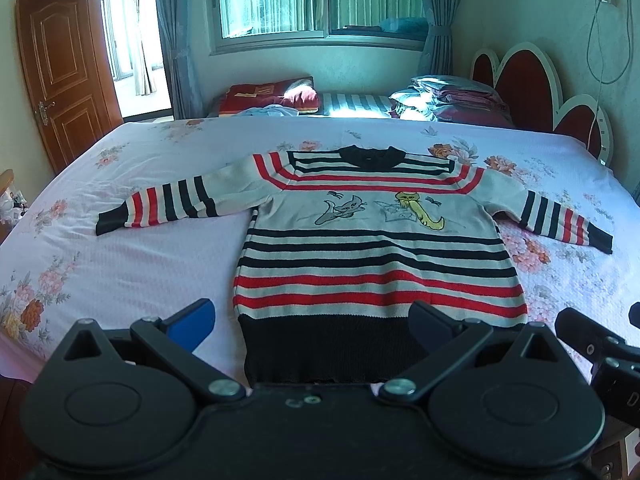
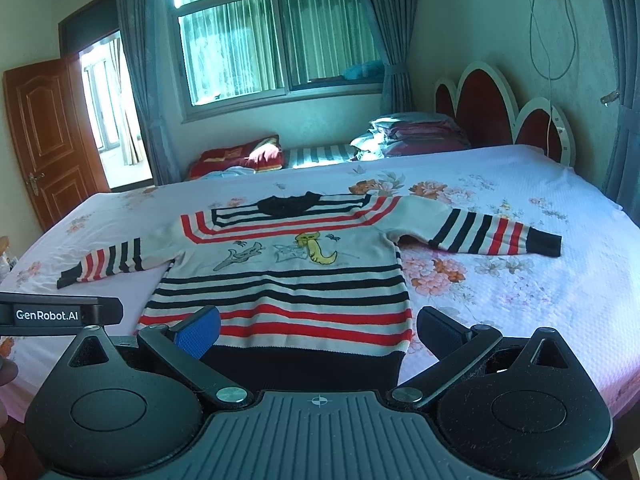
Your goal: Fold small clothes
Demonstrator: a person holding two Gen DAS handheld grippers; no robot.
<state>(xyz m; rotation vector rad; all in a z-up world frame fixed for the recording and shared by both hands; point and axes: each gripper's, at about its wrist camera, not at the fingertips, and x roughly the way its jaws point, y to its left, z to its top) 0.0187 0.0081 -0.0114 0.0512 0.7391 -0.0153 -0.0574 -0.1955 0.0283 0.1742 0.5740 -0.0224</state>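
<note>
A small striped sweater point(image 1: 372, 240) in white, red and black, with cartoon cats on the chest, lies flat and face up on the bed, both sleeves spread out sideways. It also shows in the right wrist view point(image 2: 288, 276). My left gripper point(image 1: 314, 326) is open and empty, held just above the black hem at the near edge. My right gripper point(image 2: 318, 332) is open and empty, also above the hem, beside the left one. The left gripper's body point(image 2: 60, 314) shows at the left of the right wrist view.
The bed point(image 1: 120, 264) has a pale floral sheet. Folded quilts and pillows point(image 1: 448, 96) are stacked by the red headboard point(image 1: 520, 80). A red blanket point(image 1: 272, 96) lies under the window. A wooden door point(image 1: 60, 80) stands open at the left.
</note>
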